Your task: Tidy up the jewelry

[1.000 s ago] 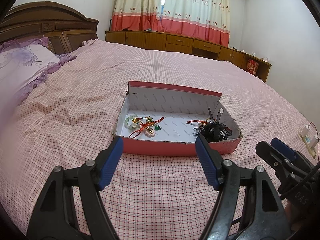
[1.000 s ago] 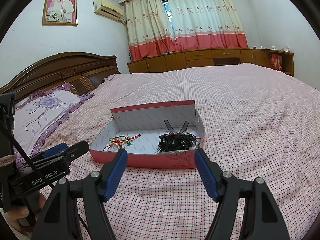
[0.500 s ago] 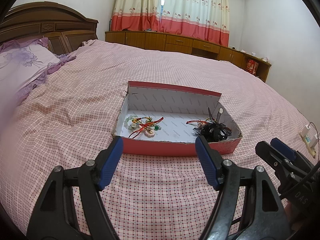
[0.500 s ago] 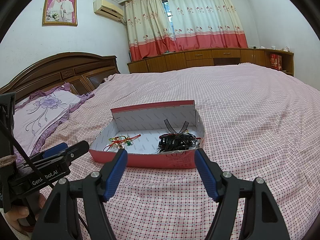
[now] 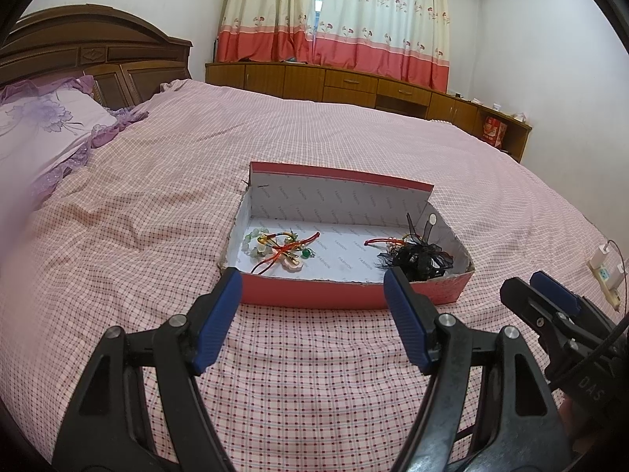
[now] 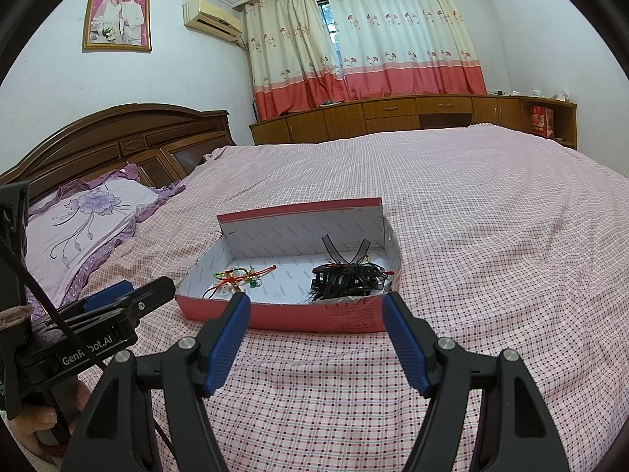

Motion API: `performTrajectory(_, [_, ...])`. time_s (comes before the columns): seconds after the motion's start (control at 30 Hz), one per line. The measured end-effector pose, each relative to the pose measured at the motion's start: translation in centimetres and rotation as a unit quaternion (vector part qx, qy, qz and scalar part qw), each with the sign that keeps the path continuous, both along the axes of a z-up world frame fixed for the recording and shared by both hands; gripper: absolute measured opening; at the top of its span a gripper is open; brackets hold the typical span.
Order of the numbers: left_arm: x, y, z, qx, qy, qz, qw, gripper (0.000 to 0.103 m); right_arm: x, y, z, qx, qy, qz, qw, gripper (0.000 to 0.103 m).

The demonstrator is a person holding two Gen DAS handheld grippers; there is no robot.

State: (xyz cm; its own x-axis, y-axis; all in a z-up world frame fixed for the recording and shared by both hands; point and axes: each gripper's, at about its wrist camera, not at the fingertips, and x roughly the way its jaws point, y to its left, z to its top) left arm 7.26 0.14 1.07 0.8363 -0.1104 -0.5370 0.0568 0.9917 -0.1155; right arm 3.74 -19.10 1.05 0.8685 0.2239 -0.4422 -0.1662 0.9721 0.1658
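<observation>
Basically nothing changed over last second: both grippers static. Left gripper (image 5: 310, 306) and right gripper (image 6: 316, 330) hover with fingers spread, empty, short of red box (image 5: 346, 295) on bed (image 5: 157, 196). Inside box: beaded red-cord jewelry (image 5: 281, 249) left, black ribbon pile (image 5: 418, 257) right. Sorted or awaiting sorting, undecidable.

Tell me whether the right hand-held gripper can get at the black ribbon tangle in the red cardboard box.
Probably yes. The right hand-held gripper is open and empty, the red cardboard box has no lid, and the black ribbon tangle lies just behind its low front wall.
</observation>
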Motion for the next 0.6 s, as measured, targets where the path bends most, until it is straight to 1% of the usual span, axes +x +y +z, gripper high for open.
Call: performTrajectory(0.6, [0.16,-0.1,0.17,-0.003,-0.001,-0.004,1.0,0.067,0.01,0.02,-0.02,0.001,0.001,0.0,1.0,0.072])
